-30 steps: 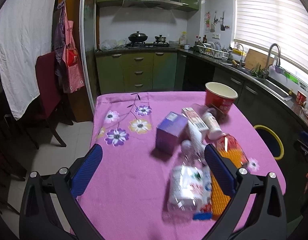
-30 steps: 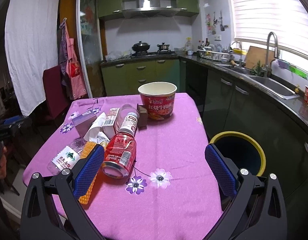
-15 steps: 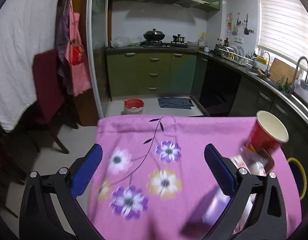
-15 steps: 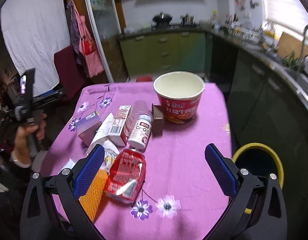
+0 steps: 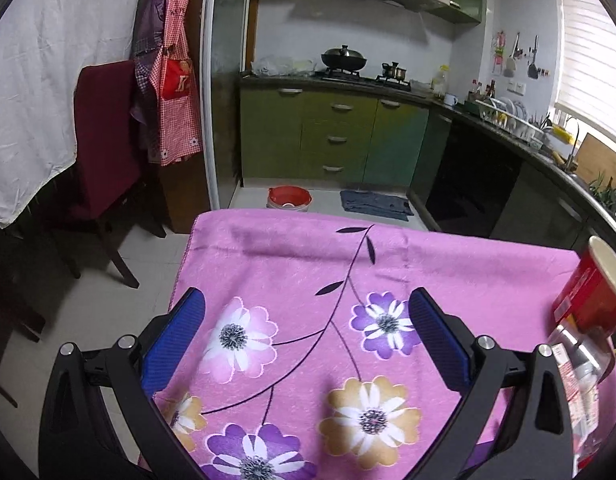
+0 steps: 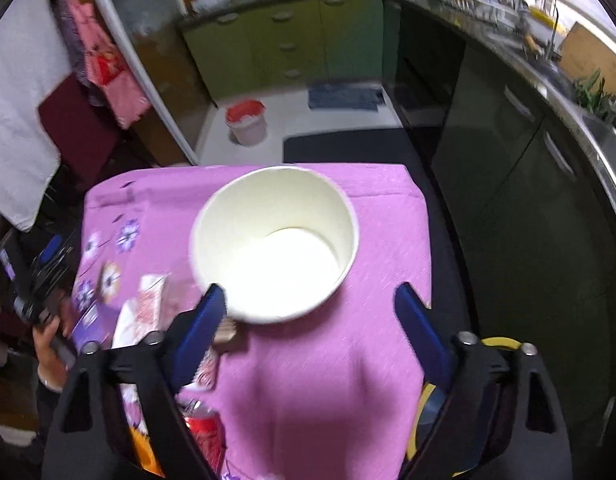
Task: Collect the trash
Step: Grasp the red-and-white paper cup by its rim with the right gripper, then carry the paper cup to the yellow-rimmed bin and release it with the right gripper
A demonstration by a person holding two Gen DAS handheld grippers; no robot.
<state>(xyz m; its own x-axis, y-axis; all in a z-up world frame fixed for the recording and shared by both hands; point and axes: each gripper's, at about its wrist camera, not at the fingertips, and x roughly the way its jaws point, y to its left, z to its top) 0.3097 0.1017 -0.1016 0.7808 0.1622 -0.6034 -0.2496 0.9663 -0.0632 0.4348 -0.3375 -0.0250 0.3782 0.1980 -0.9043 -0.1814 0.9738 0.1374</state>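
Observation:
A big empty noodle cup (image 6: pixel 274 248), white inside and red outside, stands on the pink flowered tablecloth (image 6: pixel 328 392). My right gripper (image 6: pixel 310 304) is open just above and in front of the cup, its left fingertip (image 6: pixel 214 304) over the near rim. Left of the cup lie cartons and wrappers (image 6: pixel 144 312) and a red can (image 6: pixel 206 436). My left gripper (image 5: pixel 306 312) is open and empty above the bare flowered cloth (image 5: pixel 308 280); the red cup (image 5: pixel 592 292) and a clear bottle (image 5: pixel 580 364) show at its right edge.
A yellow-rimmed bin (image 6: pixel 432 404) stands on the floor right of the table. A red bucket (image 5: pixel 289 199) and a mat (image 5: pixel 374 203) lie on the kitchen floor beyond. A dark red chair (image 5: pixel 104 148) stands at the left. Green cabinets and a counter run behind and along the right.
My right gripper moved forward and tilted down over the noodle cup. My left gripper swung left, away from the trash pile, to the bare cloth. Both stayed open.

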